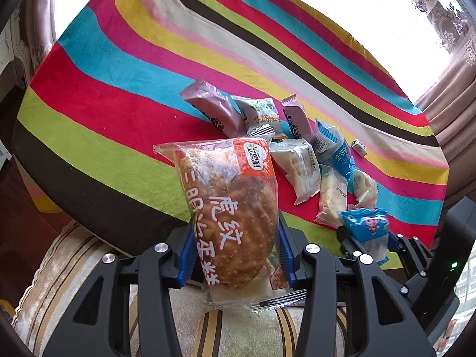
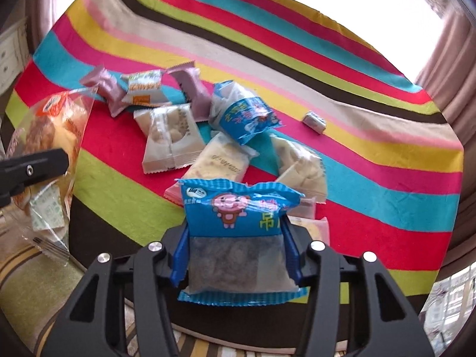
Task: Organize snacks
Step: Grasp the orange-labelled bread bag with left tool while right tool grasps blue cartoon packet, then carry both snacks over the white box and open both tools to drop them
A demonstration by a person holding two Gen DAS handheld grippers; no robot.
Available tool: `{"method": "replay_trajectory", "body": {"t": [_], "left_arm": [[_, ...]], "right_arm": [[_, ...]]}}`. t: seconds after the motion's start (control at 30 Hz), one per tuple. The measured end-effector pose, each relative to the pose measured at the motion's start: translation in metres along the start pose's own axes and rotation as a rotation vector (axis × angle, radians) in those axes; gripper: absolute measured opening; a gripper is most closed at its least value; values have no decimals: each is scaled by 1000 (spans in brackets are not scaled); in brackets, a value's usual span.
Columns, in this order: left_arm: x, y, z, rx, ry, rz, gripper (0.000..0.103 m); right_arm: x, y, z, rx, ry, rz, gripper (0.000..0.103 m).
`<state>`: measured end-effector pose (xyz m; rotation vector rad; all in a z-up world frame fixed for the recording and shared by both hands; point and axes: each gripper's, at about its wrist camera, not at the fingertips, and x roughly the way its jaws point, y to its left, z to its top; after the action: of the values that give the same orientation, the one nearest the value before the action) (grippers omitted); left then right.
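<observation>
My left gripper [image 1: 235, 247] is shut on a large clear bag of brown cake [image 1: 229, 208] with an orange label, held upright above the table's near edge. The bag also shows at the left of the right wrist view [image 2: 50, 148]. My right gripper [image 2: 236, 247] is shut on a blue snack packet [image 2: 238, 226] with a pink cartoon figure, also seen in the left wrist view [image 1: 367, 232]. A pile of snacks lies on the striped cloth [image 1: 119, 95]: purple packets [image 1: 214, 110], pale packets [image 2: 169, 136] and a blue packet [image 2: 247, 113].
A small wrapped candy [image 2: 314, 121] lies apart to the right of the pile. Curtains [image 1: 446, 95] hang at the right. A striped cushion [image 1: 74, 267] sits below the table's near edge.
</observation>
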<state>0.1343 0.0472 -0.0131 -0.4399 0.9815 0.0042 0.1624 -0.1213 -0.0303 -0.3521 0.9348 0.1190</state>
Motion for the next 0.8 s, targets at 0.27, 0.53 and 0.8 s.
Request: {"method": "replay_trajectory", "body": {"t": [0.27,0.53,0.8], "left_arm": [[-10,-17,-7,60,-41,28,44],[-16,-41,-19,138,-55,5,44],[-20,-73,-36,208,-40,-33,44]], "right_arm": [[-25,-40,-10,177,-72,84,51],[-39,-72,-29,303,-79,127,51],[-51,-99,-50,398,-81,144,50]]}}
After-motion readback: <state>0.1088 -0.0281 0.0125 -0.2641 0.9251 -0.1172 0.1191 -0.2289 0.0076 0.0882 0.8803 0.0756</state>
